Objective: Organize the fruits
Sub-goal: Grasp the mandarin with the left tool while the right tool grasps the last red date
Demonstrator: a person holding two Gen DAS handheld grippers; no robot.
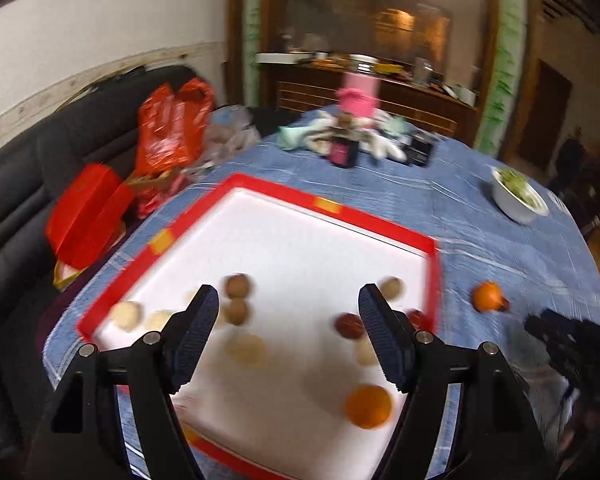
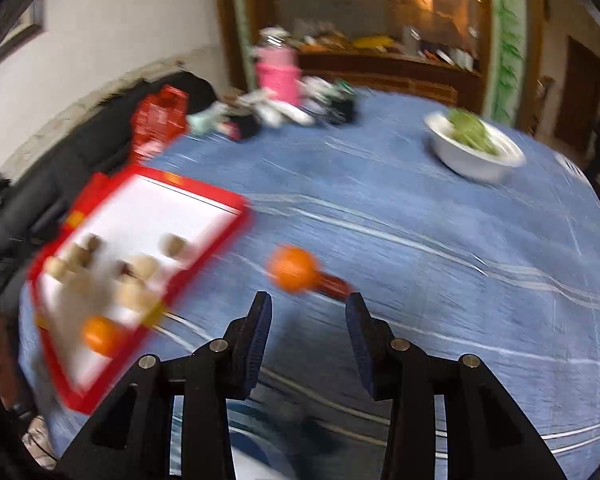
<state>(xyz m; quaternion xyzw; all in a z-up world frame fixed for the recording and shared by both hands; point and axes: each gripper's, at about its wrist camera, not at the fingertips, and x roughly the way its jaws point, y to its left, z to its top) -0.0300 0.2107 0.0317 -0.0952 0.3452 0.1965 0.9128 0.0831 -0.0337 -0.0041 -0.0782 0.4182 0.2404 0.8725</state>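
Observation:
A red-rimmed white tray [image 1: 332, 208] lies on the blue tablecloth and holds several fruits: brown ones [image 1: 236, 286], pale ones [image 1: 126, 314], a dark red one [image 1: 348, 325] and an orange [image 1: 369, 406]. My left gripper [image 1: 288, 300] hangs open over the tray with nothing between its fingers. Outside the tray, an orange [image 2: 294, 268] lies on the cloth beside a dark red fruit [image 2: 336, 284]. My right gripper [image 2: 308, 306] is open just short of them, empty; the left wrist view shows it as a blurred black shape [image 1: 564, 340]. The tray [image 2: 236, 204] lies to its left.
A white bowl of green produce [image 2: 476, 148] stands at the far right of the table. A pink container [image 2: 278, 74] and a heap of small items [image 1: 340, 140] crowd the far edge. Red bags [image 1: 168, 128] and a dark sofa [image 1: 28, 184] lie left of the table.

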